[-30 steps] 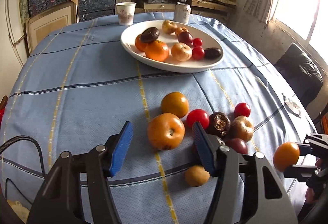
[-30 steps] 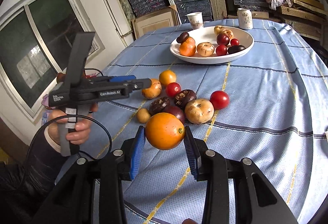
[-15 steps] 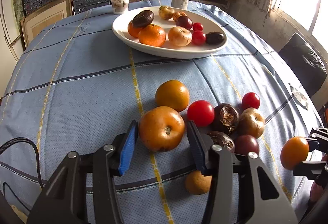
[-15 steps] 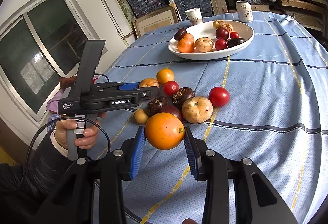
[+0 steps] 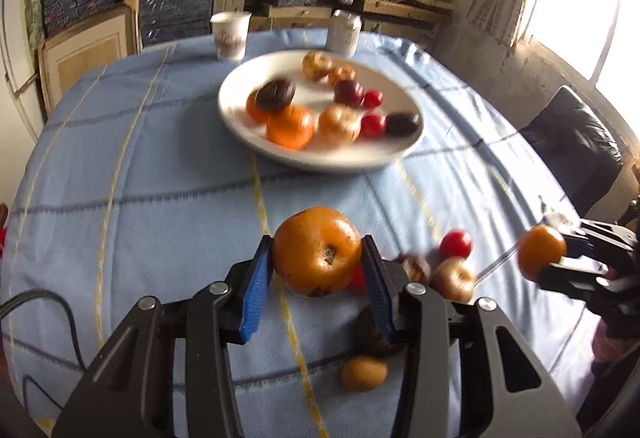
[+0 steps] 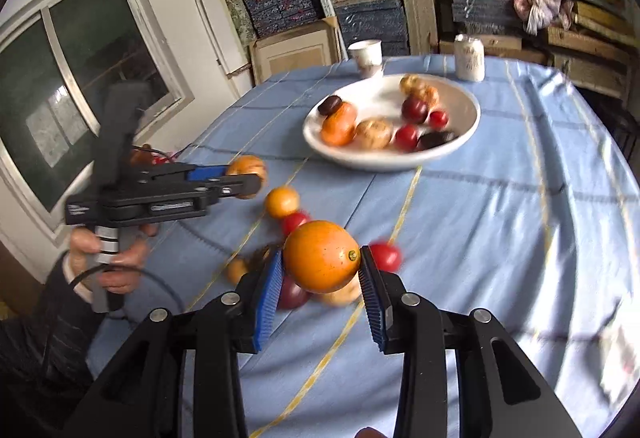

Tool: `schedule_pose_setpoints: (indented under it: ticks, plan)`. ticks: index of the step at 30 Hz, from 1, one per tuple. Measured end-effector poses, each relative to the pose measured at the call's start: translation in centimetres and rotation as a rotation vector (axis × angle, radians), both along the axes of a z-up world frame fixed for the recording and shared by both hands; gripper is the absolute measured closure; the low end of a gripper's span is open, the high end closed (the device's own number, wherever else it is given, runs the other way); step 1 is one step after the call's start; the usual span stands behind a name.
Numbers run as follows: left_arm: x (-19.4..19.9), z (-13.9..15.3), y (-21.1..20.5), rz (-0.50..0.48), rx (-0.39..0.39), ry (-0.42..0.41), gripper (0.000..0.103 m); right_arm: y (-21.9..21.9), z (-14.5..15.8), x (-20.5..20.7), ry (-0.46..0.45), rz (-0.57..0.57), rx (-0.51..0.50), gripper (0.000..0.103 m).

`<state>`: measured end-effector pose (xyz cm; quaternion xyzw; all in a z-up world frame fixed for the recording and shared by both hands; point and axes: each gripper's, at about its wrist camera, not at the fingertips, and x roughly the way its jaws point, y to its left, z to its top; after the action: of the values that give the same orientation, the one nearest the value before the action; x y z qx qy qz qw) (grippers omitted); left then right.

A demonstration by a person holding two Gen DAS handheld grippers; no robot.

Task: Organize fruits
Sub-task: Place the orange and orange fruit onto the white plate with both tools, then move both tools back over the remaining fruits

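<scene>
Pinched between the blue pads of the left gripper (image 5: 316,244): a dull orange round fruit with a brown calyx (image 5: 318,252), clear of the pale blue checked tablecloth (image 5: 120,197). Jaws just closing on it, pads now pressed to both its flanks. Round, so no long axis to mind. In the right gripper (image 6: 322,254), likewise squeezed from both sides and held above the cloth, a smooth bright orange (image 6: 322,256). Ahead of both, farther up the table, the white oval plate (image 5: 226,105), already part filled with oranges, red tomatoes and dark fruits, its long axis running across the left wrist view. Lies ahead and a little to the right of each gripper; judged the drop-off place, so the carry runs forward over bare cloth. Left gripper probably the nearer, its tip reaching closer to the plate's rim in the right wrist view, though blur makes this uncertain. Still on the cloth below the grippers: a cluster of loose fruits, among them a small tan fruit (image 5: 364,374) and a red tomato (image 5: 456,244). Only in the right wrist view: the person's hand (image 6: 108,258) around the left gripper's handle, and a yellow-orange round fruit (image 6: 282,201) at the cluster's far end. Only in the left wrist view: the brown calyx, turned toward the camera.
</scene>
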<state>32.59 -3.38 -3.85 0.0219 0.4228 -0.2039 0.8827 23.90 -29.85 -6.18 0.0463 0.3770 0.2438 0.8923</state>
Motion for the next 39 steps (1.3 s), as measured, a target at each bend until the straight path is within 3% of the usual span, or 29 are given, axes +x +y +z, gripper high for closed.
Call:
schedule_pose_setpoints:
  ticks: [6,12,18,20,21,22,24,27,31,36,39]
  plan:
    - [5.9,3.1,-3.7,-0.05,0.007,-0.014,0.06,-1.7,0.1,6.9,0.094,-0.1,0.043,0.064]
    - [11.8,1.5,-7.3,-0.039,0.097,-0.001,0.06,-1.2,-0.7,13.9,0.087,-0.121,-0.02,0.064]
    - [14.9,-0.6,-7.6,-0.005,0.118,0.035,0.06,-0.4,-3.0,17.7,0.093,-0.106,-0.025,0.064]
    - [15.0,-0.7,-7.6,-0.002,0.128,0.035,0.057,0.0,-2.9,17.8,0.062,-0.095,-0.035,0.055]
    - [14.8,-0.6,-7.6,-0.003,0.135,0.027,0.044,0.1,-2.7,17.6,0.045,-0.093,-0.039,0.044]
    - [14.5,-0.3,-7.6,0.006,0.143,0.01,0.028,0.2,-2.1,17.2,0.021,-0.102,-0.053,0.043]
    - [13.2,1.0,-6.9,0.048,0.162,-0.059,0.015,-0.2,-1.2,16.1,-0.003,-0.093,-0.038,0.043]
    - [10.4,3.0,-5.6,0.047,0.117,-0.092,0.014,-0.8,0.3,12.9,-0.032,-0.073,0.005,0.043]
    - [4.9,4.2,-3.6,0.054,0.089,-0.116,0.011,-0.5,1.4,7.0,-0.088,-0.04,-0.024,0.043]
    - [-2.7,2.7,-0.4,0.064,0.013,-0.116,0.007,0.6,0.1,-0.5,-0.142,-0.028,-0.082,0.043]
    - [-5.4,0.6,1.1,0.083,0.015,-0.103,0.007,1.1,-1.3,-2.5,-0.111,-0.049,-0.098,0.043]
